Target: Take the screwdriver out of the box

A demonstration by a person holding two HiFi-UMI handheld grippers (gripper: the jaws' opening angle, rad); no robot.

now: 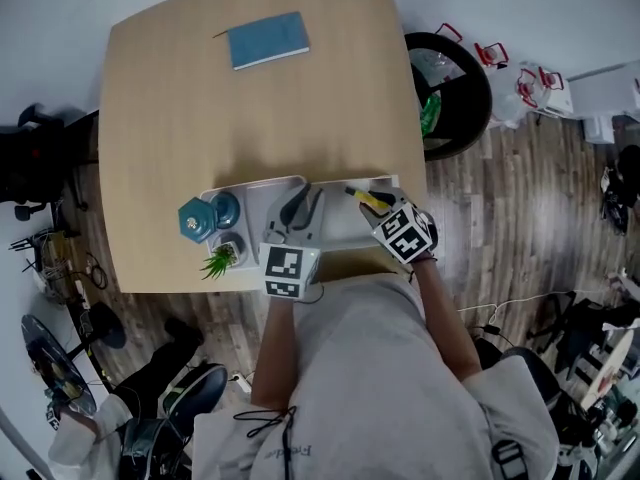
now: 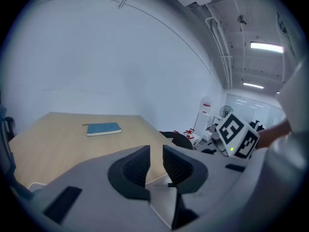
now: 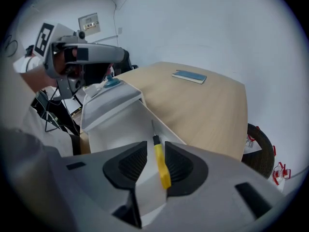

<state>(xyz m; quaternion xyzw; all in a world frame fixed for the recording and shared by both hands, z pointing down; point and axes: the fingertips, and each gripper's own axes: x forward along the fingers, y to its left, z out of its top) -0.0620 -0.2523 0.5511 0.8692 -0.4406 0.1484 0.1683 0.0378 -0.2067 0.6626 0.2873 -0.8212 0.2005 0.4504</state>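
A white box stands at the table's near edge, its lid raised. Inside lies the screwdriver, with a yellow handle and a dark shaft; the head view shows this screwdriver at the box's right end. My right gripper points down into the box. Its jaws are open around the handle, with a gap on the left side. My left gripper sits at the box's middle, its narrow jaws closed on a white edge of the lid. In the head view the left gripper is just left of the right gripper.
A blue notebook lies at the table's far side. A teal ornament and a small potted plant stand left of the box. A black bin is beyond the table's right edge. Chairs and cables crowd the floor on the left.
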